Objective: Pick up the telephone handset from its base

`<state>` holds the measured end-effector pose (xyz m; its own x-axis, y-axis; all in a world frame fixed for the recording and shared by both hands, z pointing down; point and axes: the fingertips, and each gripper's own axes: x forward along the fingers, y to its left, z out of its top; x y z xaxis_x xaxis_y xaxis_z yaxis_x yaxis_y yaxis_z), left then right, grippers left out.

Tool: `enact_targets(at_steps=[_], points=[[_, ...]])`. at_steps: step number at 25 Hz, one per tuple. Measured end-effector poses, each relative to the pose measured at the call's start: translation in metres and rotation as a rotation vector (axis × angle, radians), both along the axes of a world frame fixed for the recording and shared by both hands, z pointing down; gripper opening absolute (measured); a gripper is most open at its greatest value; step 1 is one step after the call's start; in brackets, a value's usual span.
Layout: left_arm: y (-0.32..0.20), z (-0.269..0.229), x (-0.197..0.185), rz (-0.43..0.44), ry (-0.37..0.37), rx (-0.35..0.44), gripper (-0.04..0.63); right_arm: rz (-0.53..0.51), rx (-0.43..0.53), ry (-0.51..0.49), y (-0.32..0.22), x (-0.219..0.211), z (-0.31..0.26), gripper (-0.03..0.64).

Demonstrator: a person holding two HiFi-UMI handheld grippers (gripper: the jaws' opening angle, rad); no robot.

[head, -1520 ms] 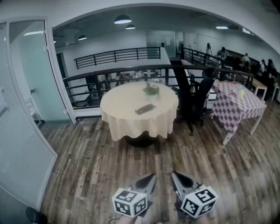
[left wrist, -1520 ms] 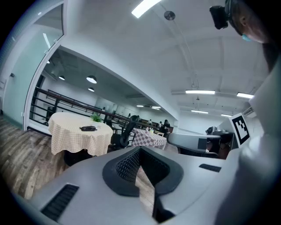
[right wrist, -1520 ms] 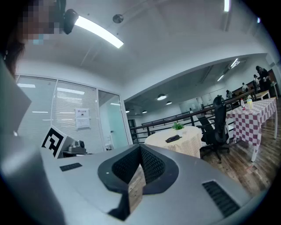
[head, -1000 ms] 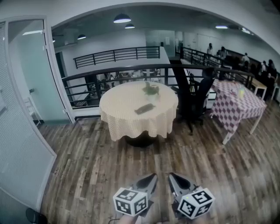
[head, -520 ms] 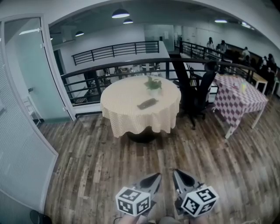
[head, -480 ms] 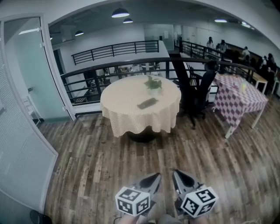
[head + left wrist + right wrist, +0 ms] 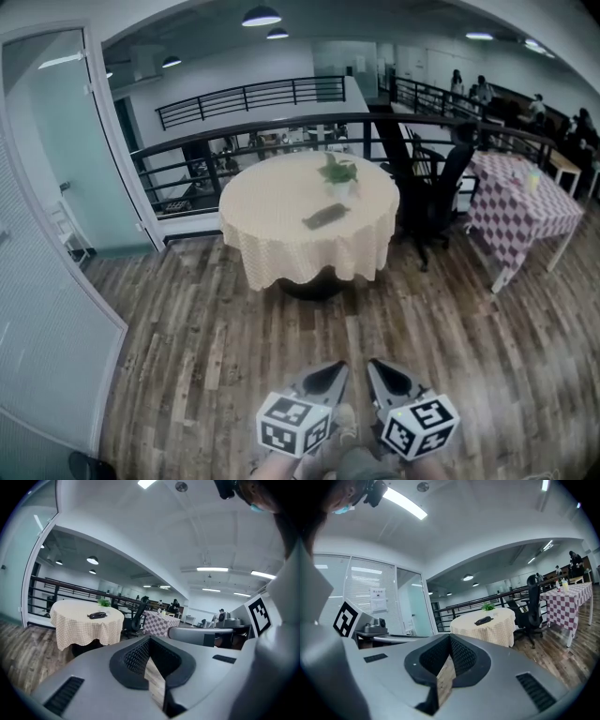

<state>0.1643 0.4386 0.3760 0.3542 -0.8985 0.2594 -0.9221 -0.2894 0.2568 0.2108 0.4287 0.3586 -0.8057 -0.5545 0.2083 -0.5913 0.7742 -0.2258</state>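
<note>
The telephone is a dark, flat set lying near the middle of a round table covered with a cream cloth, well ahead of me across the wooden floor. It shows small in the left gripper view and the right gripper view. My left gripper and right gripper are side by side at the bottom of the head view, pointing toward the table and far from it. Both are shut with nothing between the pads. Their closed tips fill the gripper views.
A small potted plant stands on the table behind the telephone. A black office chair and a purple checkered table are to the right. A dark railing runs behind the table and a glass partition stands at the left.
The round table has come a little nearer and shifted right in the head view. Both grippers stay shut and have shifted slightly right, low in the picture.
</note>
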Motion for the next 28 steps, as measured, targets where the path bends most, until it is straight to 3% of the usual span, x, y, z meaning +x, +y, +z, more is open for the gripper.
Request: enact_targets(at_steps=[7,19,28], points=[[-0.067,0.008,-0.030,-0.016,0.020,0.000,0.006,-0.029,-0.006,0.003,-0.064,-0.033,0.007,0.009],[-0.218,-0.001,-0.082,-0.050,0.019,0.010,0.006,-0.064,0.006,0.008,-0.221,-0.079,-0.001,0.009],[-0.295,0.014,-0.093,-0.058,0.034,-0.017,0.006,-0.082,-0.022,0.030,-0.293,-0.100,0.014,0.009]])
